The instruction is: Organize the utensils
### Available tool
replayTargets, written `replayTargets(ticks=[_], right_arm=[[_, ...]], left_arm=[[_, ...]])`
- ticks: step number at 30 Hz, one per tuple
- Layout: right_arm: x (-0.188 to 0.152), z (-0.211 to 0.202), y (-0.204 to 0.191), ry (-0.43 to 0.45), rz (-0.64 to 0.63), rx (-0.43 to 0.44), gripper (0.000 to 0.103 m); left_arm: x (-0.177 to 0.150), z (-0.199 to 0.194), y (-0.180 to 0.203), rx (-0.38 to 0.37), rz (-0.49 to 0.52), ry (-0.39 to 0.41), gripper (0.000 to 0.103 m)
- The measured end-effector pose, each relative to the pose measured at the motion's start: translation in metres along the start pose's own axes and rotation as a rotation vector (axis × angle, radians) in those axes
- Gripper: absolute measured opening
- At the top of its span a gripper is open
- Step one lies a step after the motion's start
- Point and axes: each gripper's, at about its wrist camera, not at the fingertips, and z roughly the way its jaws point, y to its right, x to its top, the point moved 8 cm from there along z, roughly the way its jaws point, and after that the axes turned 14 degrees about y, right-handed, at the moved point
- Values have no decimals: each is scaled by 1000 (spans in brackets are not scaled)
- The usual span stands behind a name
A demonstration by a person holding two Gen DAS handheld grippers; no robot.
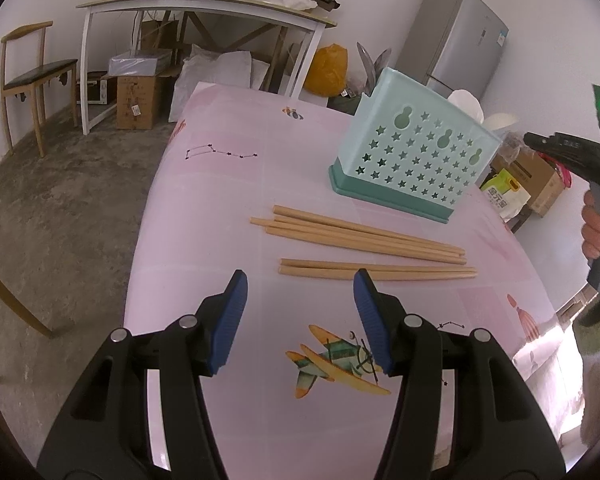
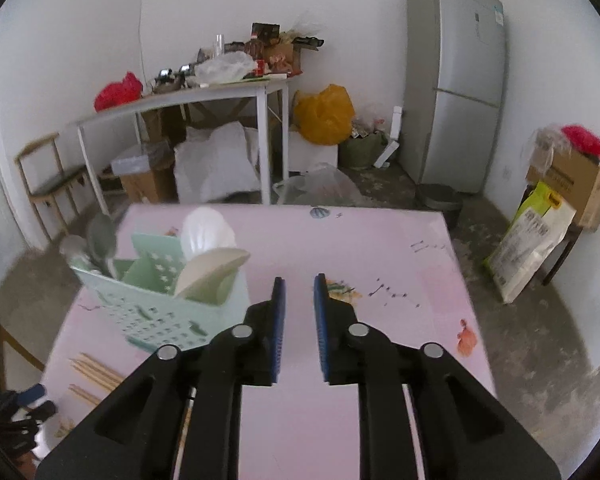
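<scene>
On the pink table [image 1: 220,200], six chopsticks [image 1: 364,236] lie loose in two bunches just at 6 o'clock of the caddy [image 1: 412,160], none inside yet. Spoons [image 2: 102,240] and white ladles [image 2: 208,232] already stand in its compartments. Left gripper [image 1: 300,312] hovers near the chopsticks, jaws wide, empty. Right gripper [image 2: 299,320], narrowly parted, holds nothing, at 4 o'clock of the caddy.

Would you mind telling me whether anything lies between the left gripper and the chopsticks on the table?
Nothing visible does. The left gripper is open, with only bare pink tablecloth between its fingers and the nearest chopsticks. The utensil holder stands beyond them.
</scene>
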Motion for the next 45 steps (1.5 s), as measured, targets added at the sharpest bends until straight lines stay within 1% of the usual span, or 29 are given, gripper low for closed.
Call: replayTargets(ticks=[3, 4, 6, 7, 9, 11, 12, 14, 16, 18, 20, 21, 24, 26, 29, 32, 38, 43, 45], right_arm=[[-15, -13, -2, -21, 53, 50, 33], [-21, -16, -3, -32, 60, 67, 35], [-42, -21, -14, -84, 89, 140, 38], [-52, -21, -21, -115, 96, 173, 38], [-81, -22, -41, -189, 88, 237, 38], [-103, -21, -56, -243, 86, 266, 38], [-115, -21, -64, -275, 103, 287, 38], [-139, -22, -78, -349, 175, 347, 38], [-157, -24, -89, -390, 222, 377, 38], [-175, -27, -101, -433, 254, 404, 38], [-186, -29, -108, -454, 261, 412, 38], [-189, -29, -112, -460, 268, 413, 37], [-192, -28, -112, -454, 290, 415, 37], [-192, -29, -112, -452, 320, 417, 37], [-190, -24, -111, -451, 340, 420, 36], [-189, -21, -114, -456, 365, 426, 33], [-187, -12, -118, -472, 424, 413, 30], [-187, -15, -113, -476, 455, 387, 27], [-188, -16, -111, -477, 460, 375, 26]], left_arm=[[1, -2, -1, 3, 7, 4, 53], [2, -2, 0, 4, 10, 5, 53], [2, -3, 1, 4, 12, 3, 53], [2, -2, 1, 4, 13, -1, 53], [2, -1, 4, 1, 16, -3, 53], [5, -1, 9, -1, 23, -1, 53], [7, -1, 11, -3, 30, 5, 53], [21, 2, 16, -4, 59, 44, 52], [35, 13, 20, -15, 82, 51, 51], [47, 31, 26, -21, 131, 38, 45], [54, 50, 33, -23, 182, 15, 37], [56, 64, 36, -21, 214, -8, 35], [51, 98, 41, 5, 309, -95, 22], [44, 114, 40, 25, 354, -145, 12], [30, 129, 36, 62, 405, -215, 3], [29, 125, 35, 66, 403, -221, 0], [17, 97, 38, 63, 402, -266, 0], [-2, 62, 43, 34, 358, -304, 0], [-9, 49, 44, 18, 326, -317, 0]])
